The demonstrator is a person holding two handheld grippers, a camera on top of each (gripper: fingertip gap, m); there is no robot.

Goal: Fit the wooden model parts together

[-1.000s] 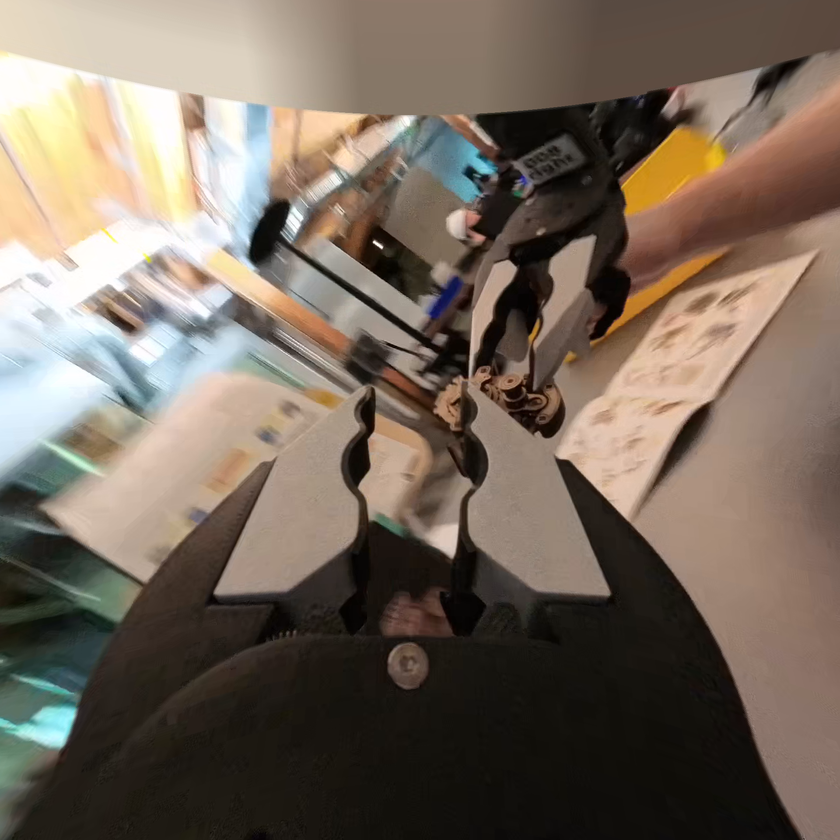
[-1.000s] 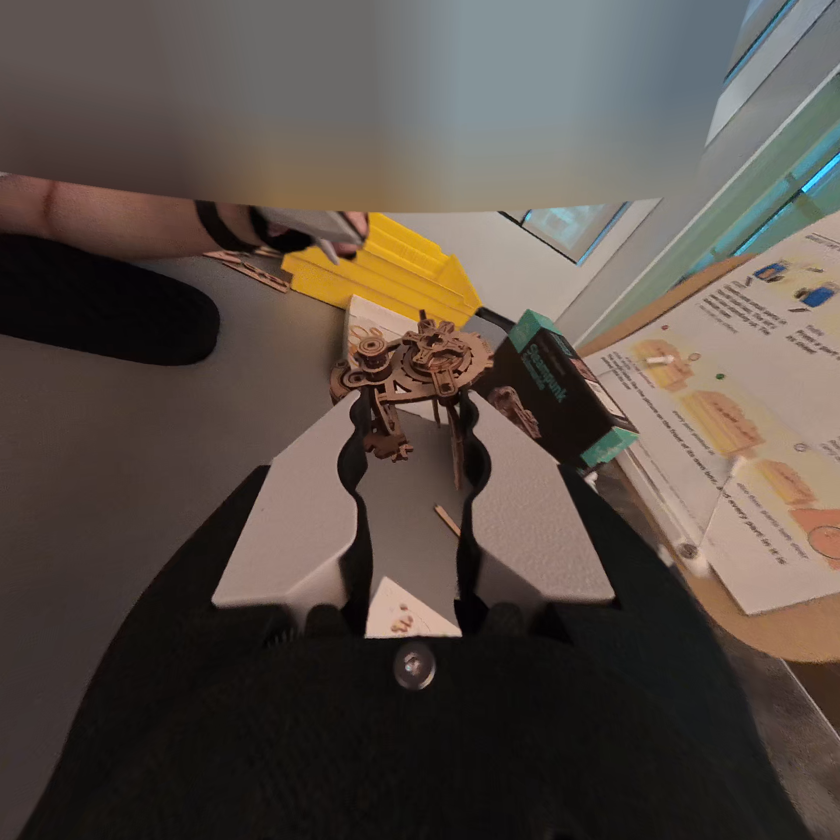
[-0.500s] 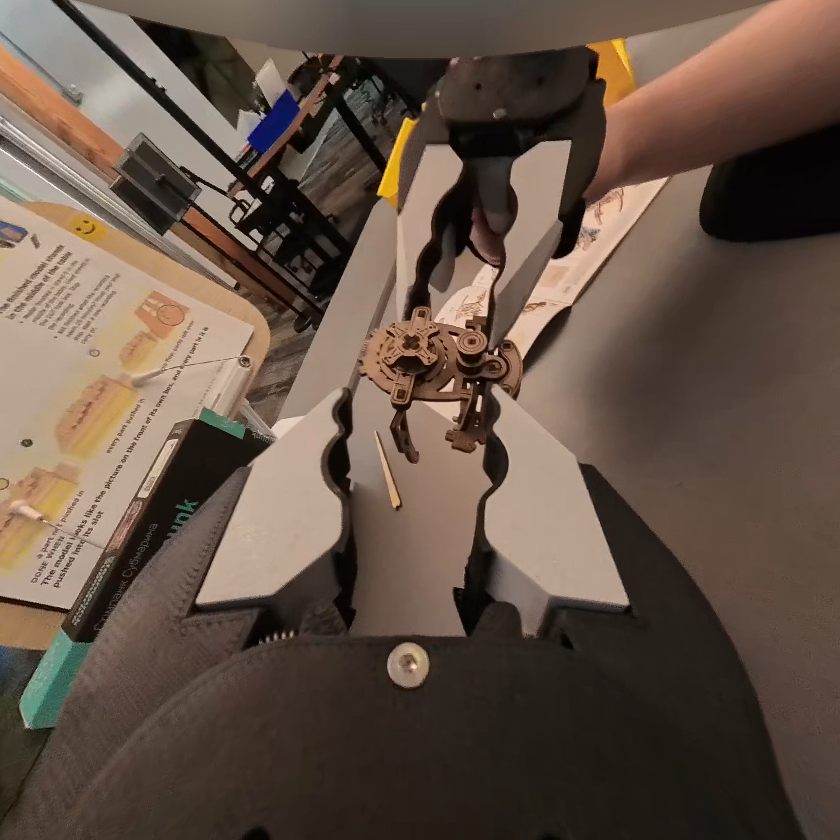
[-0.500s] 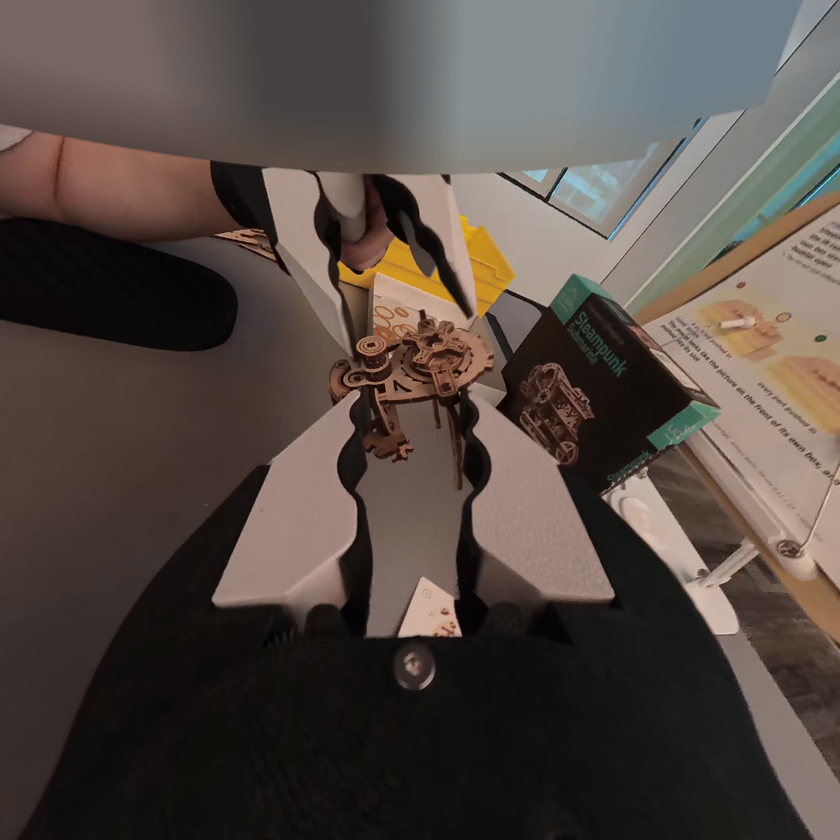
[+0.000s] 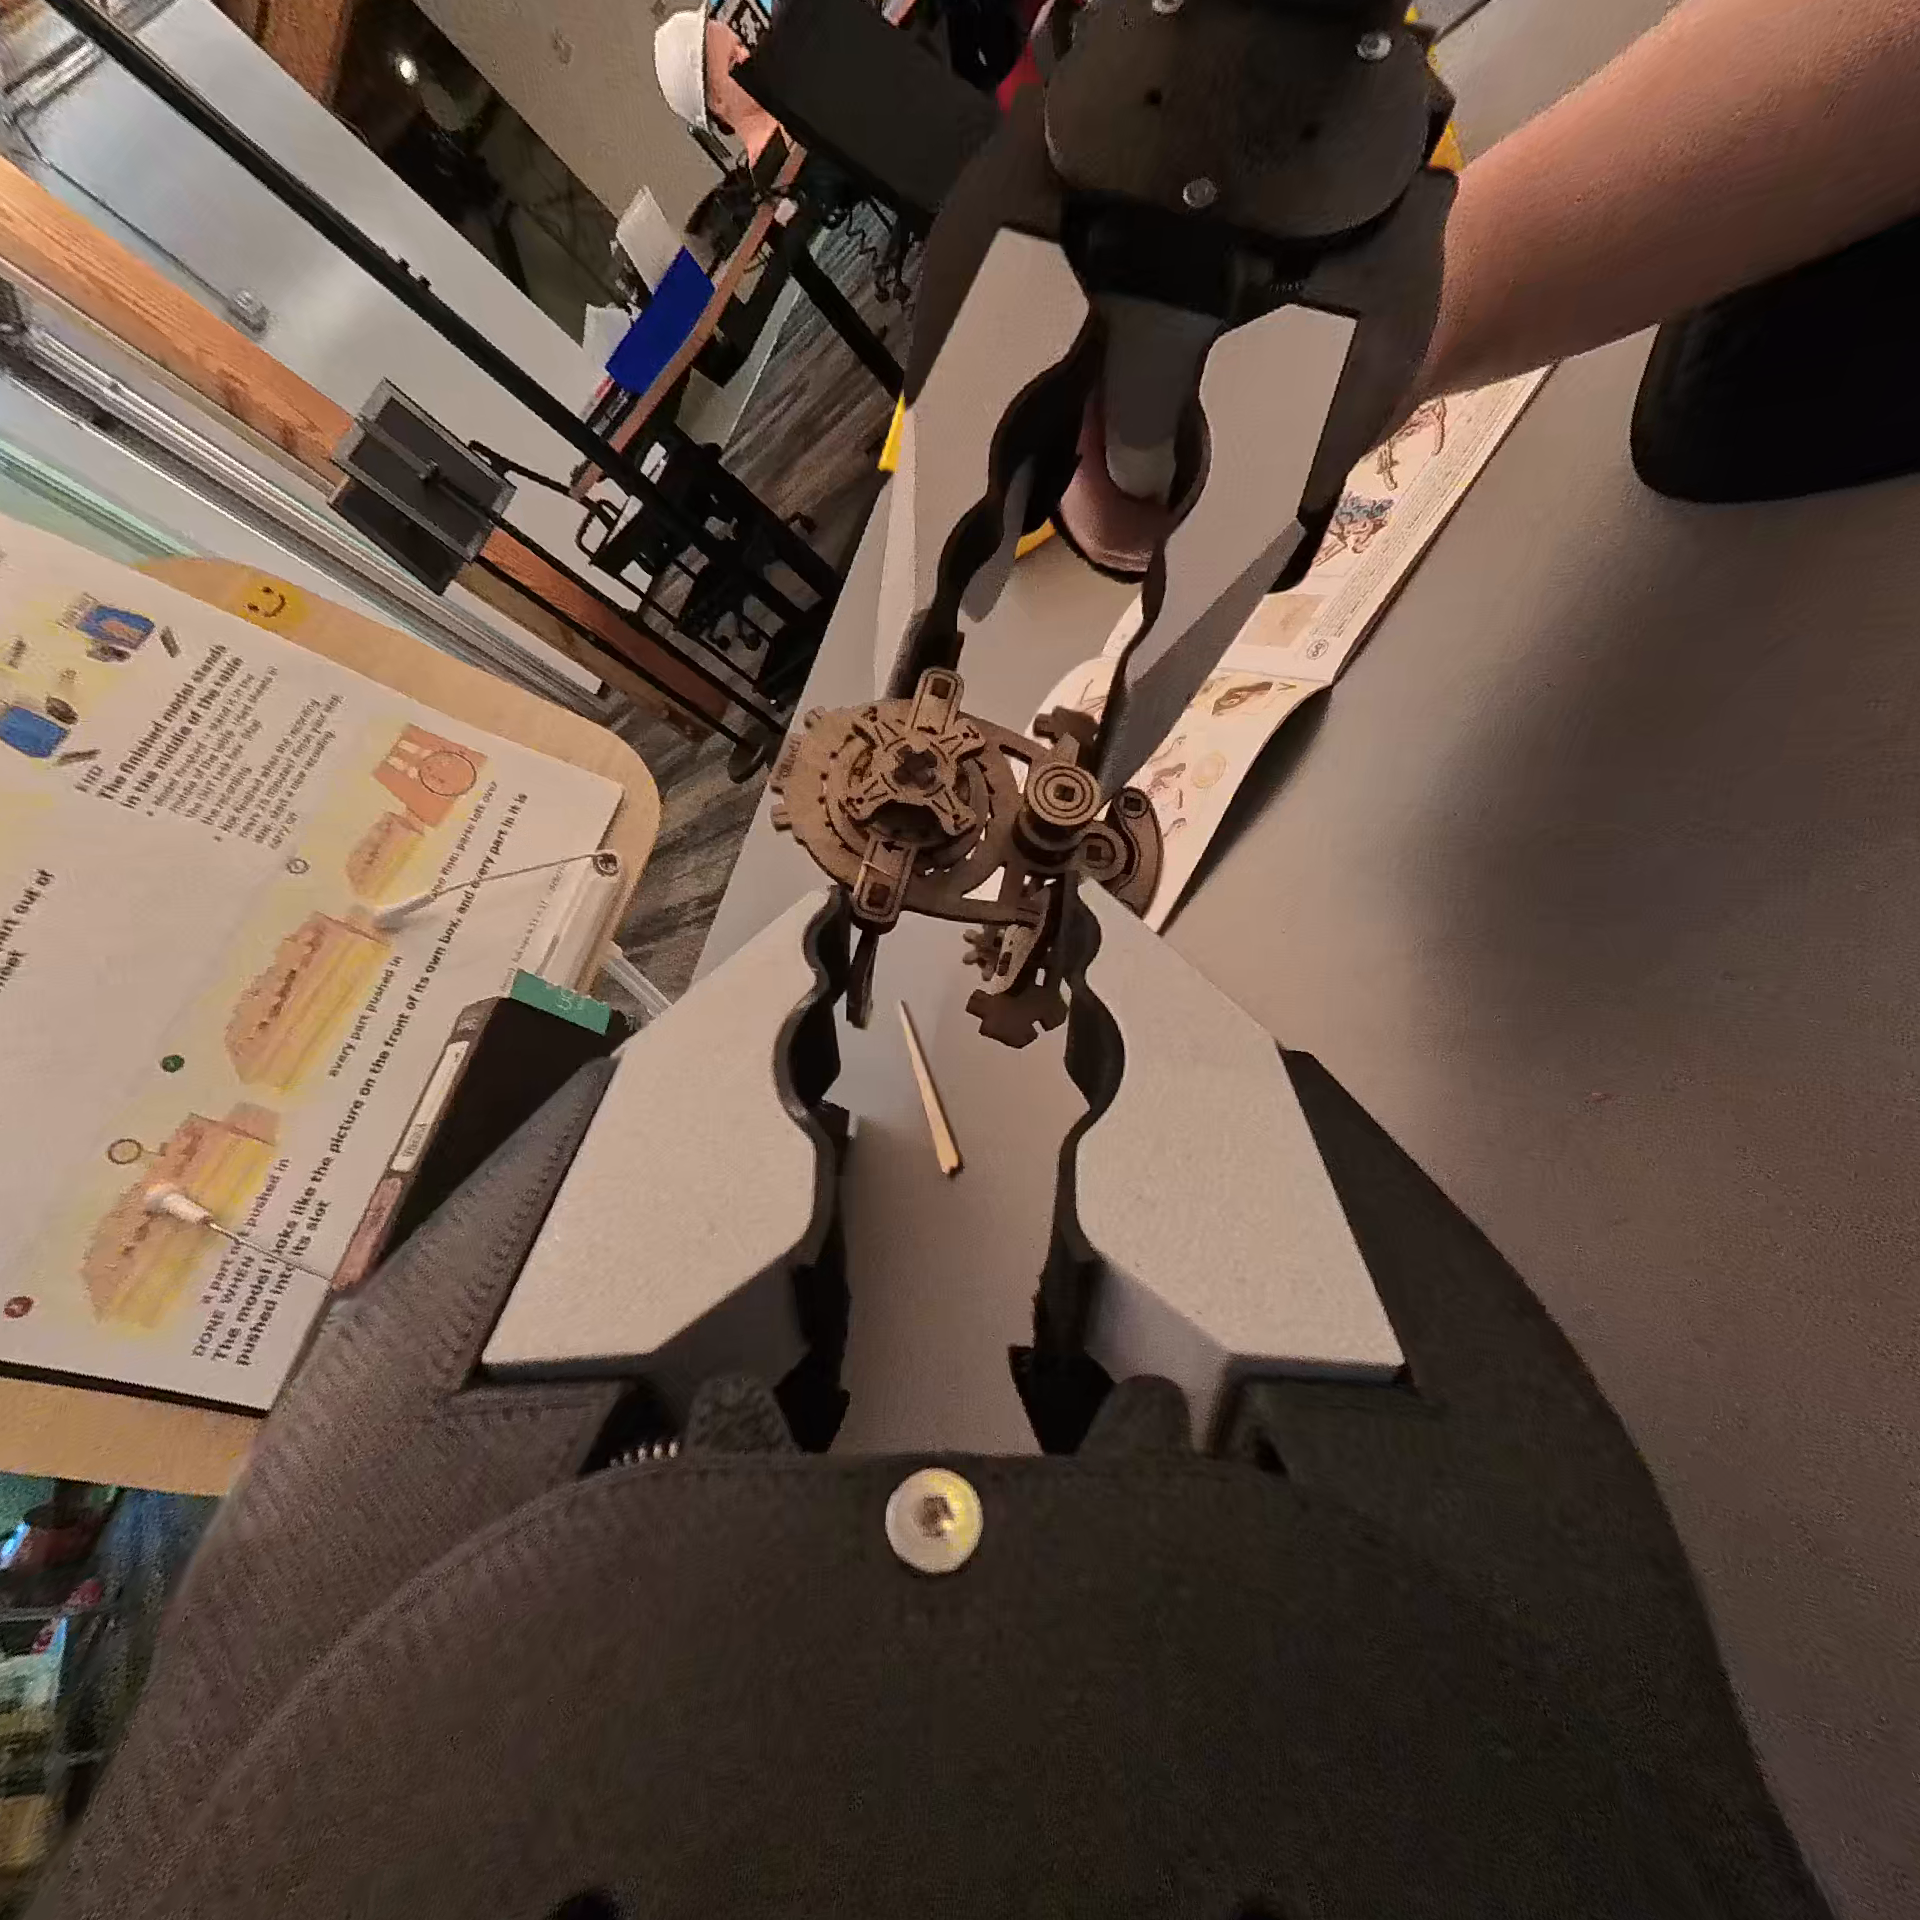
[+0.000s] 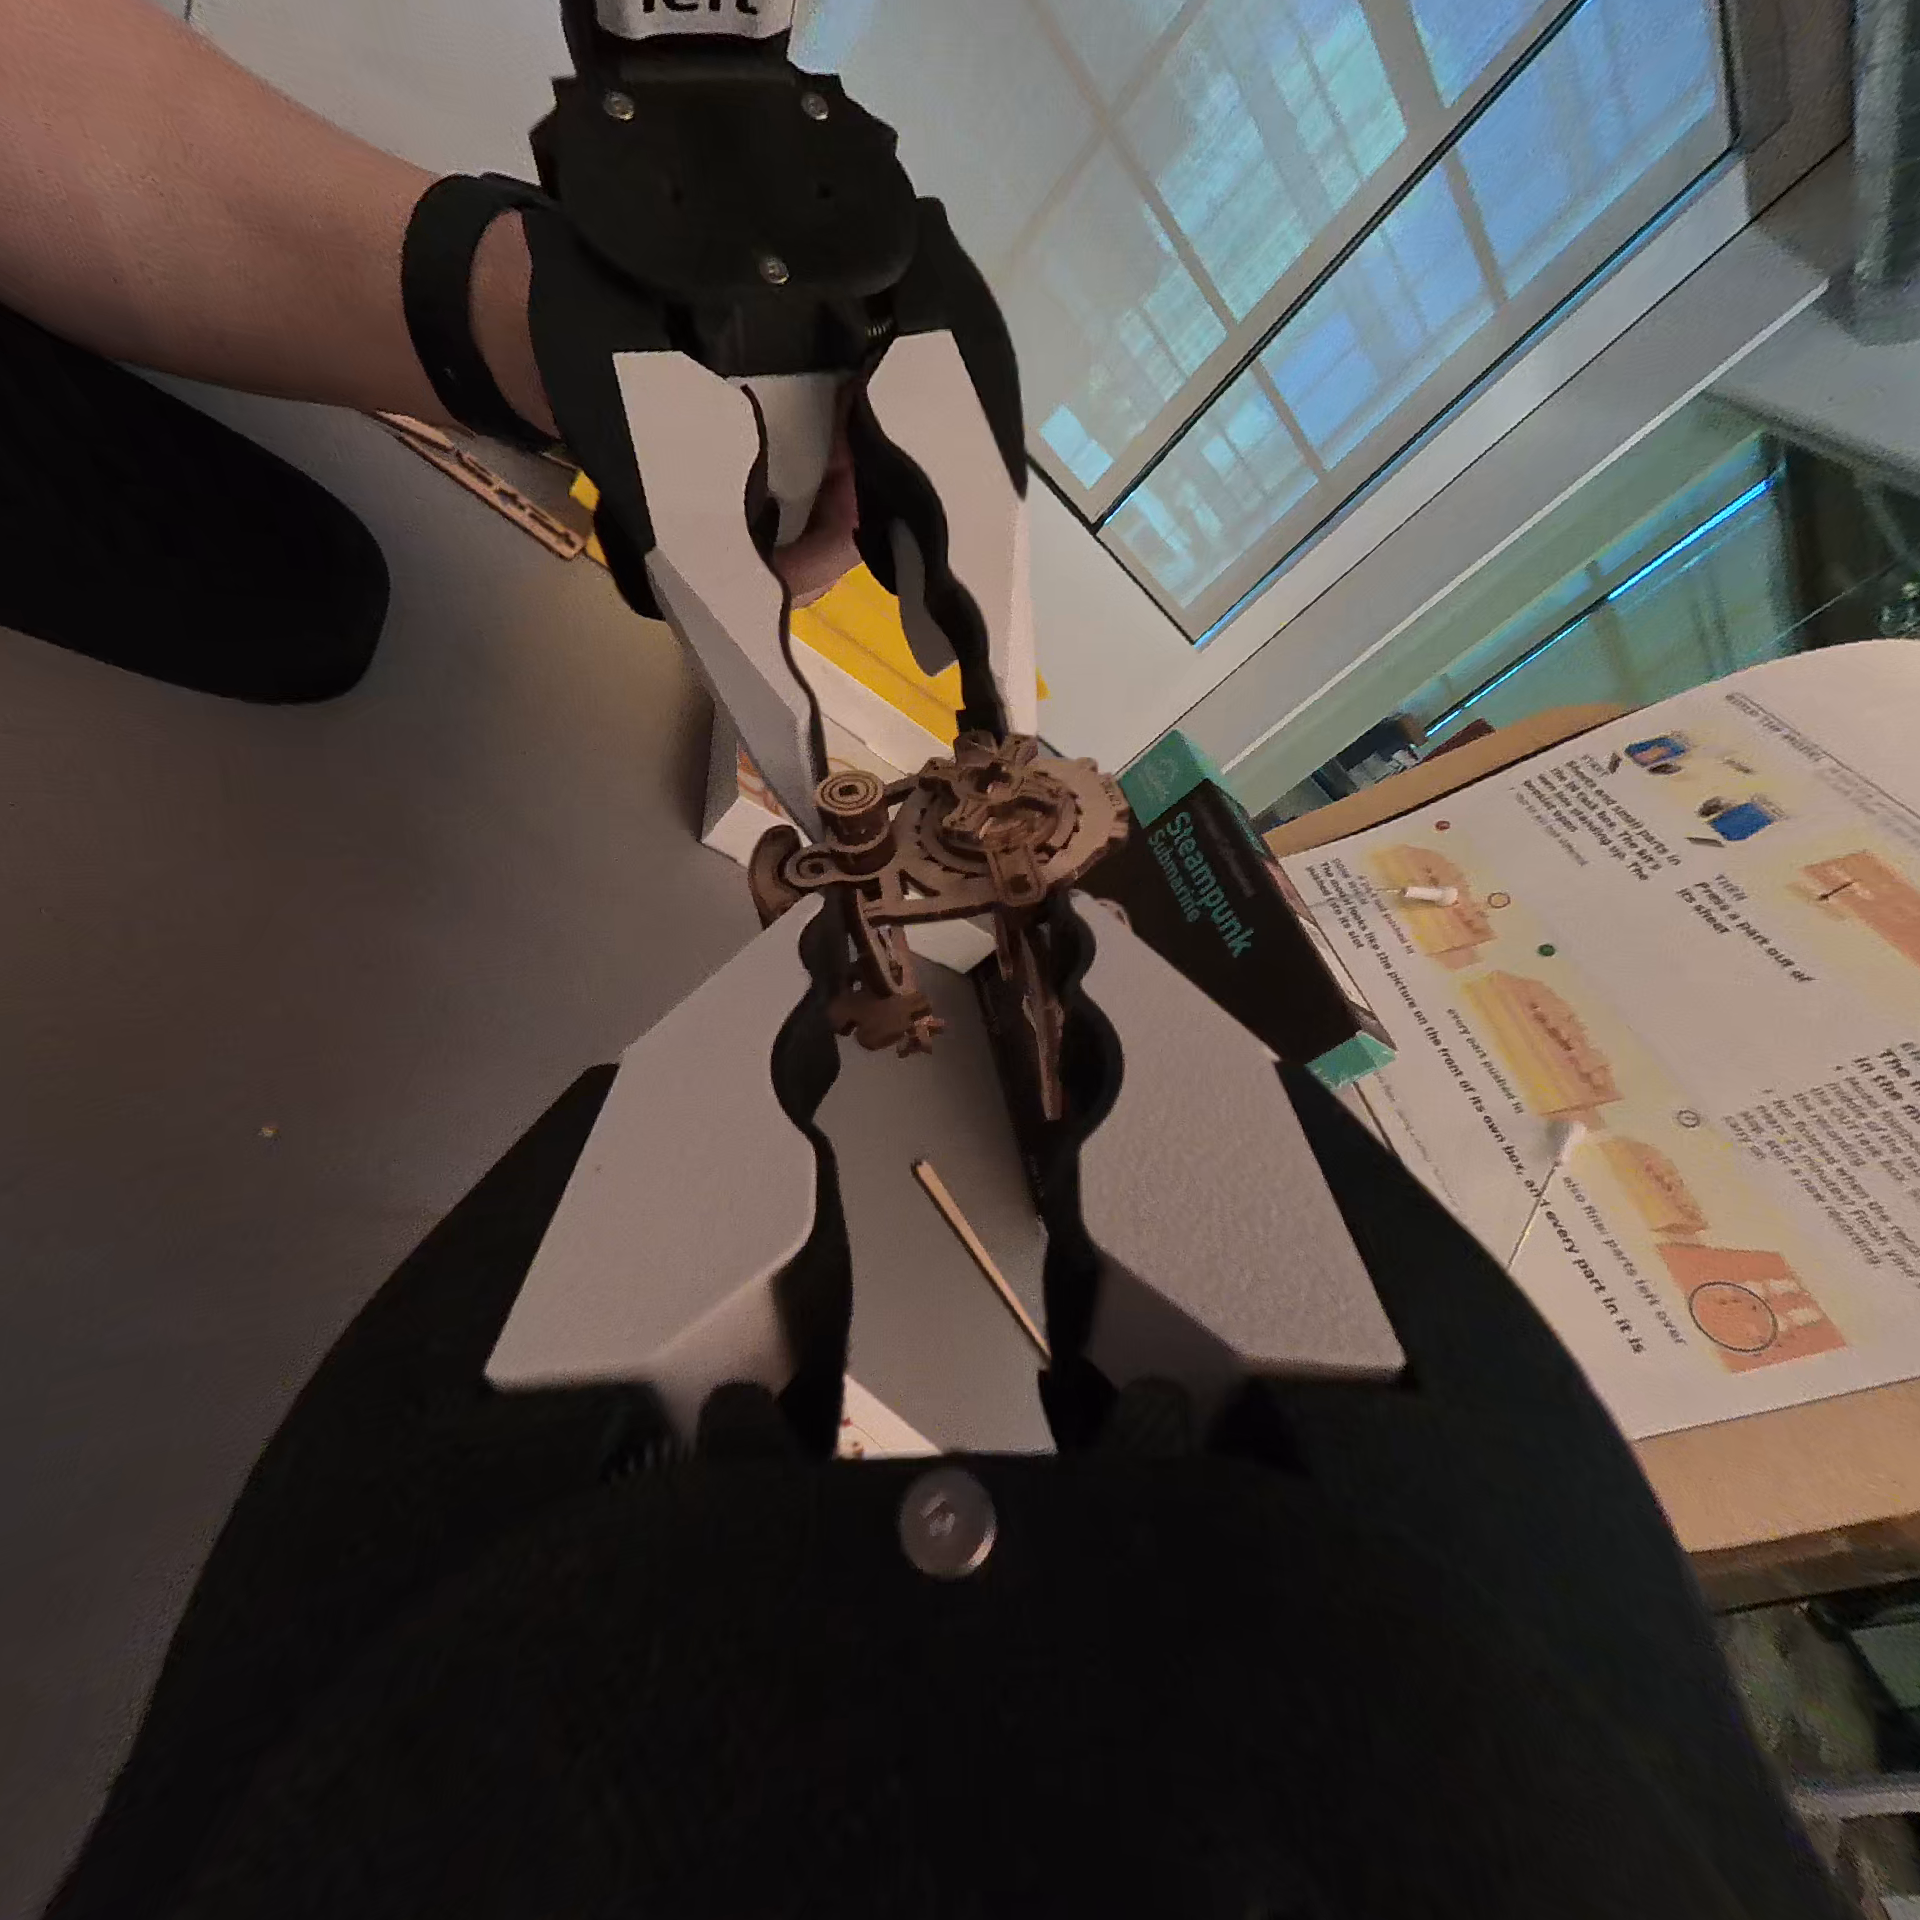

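The left claw (image 5: pixel 951 914) swings over from the side and now sits right at the wooden model (image 5: pixel 940 821), facing the right claw (image 6: pixel 940 920). The right claw lifts the model higher.

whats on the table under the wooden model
Under the wooden model, a thin pale wooden stick lies on the grey table. The claws' fingers hide the table to either side.

Thin pale stick (image 5: pixel 932 1091) lay on grey table (image 5: pixel 1558 987) between the near jaws. Black-and-teal box (image 6: pixel 1226 914) stood right of them; illustrated instruction sheet (image 6: pixel 1662 987) farther right. Open booklet (image 5: pixel 1299 634) lay beyond the far jaws.
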